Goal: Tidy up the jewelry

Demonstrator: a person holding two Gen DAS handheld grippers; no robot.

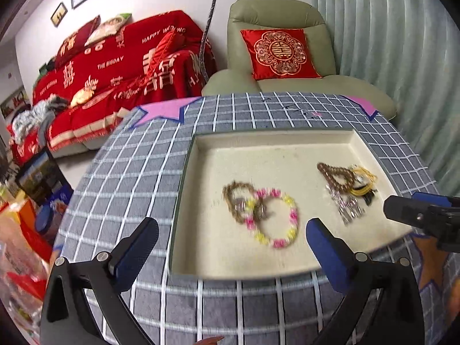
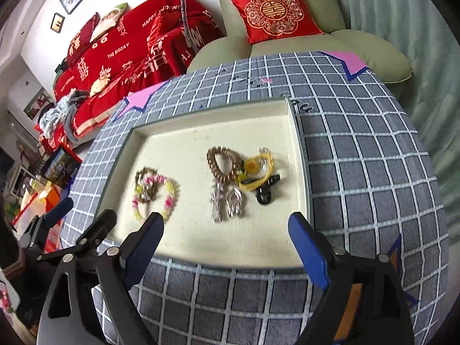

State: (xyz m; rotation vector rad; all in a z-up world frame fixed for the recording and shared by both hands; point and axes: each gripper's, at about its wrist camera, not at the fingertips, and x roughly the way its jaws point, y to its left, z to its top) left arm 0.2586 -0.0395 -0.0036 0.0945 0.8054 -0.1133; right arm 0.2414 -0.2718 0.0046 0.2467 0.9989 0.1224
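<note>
The jewelry lies in a shallow cream rectangular tray (image 2: pixel 172 247) with a soft felt-like floor, set on a tabletop covered by a grey cloth with white grid lines (image 2: pixel 359 158). It is in two groups, well apart. On the left of the tray, a pink and yellow flower-bead bracelet (image 2: pixel 168 198) overlaps a brown woven bracelet (image 2: pixel 143 176) with small metal charms. On the right, a brown wooden bead bracelet (image 2: pixel 222 162) touches a yellow cord piece (image 2: pixel 256 172), silver metal pendants (image 2: pixel 227 201) and a black glossy clip (image 2: pixel 266 191).

The left gripper (image 1: pixel 231 233) has its jaws wide open and holds nothing; it hovers over the near edge of the tray, close to the flower-bead bracelet. The right gripper (image 2: pixel 225 228) also has wide, empty jaws, above the near part of the tray.

I judge all pieces to be light. The bracelets look limp and elastic, so they will sag and may drag a neighbour along; it seems best to pinch one free arc of the ring. The pendants look hard, smooth and slippery, and the cord is soft and can tangle.
</note>
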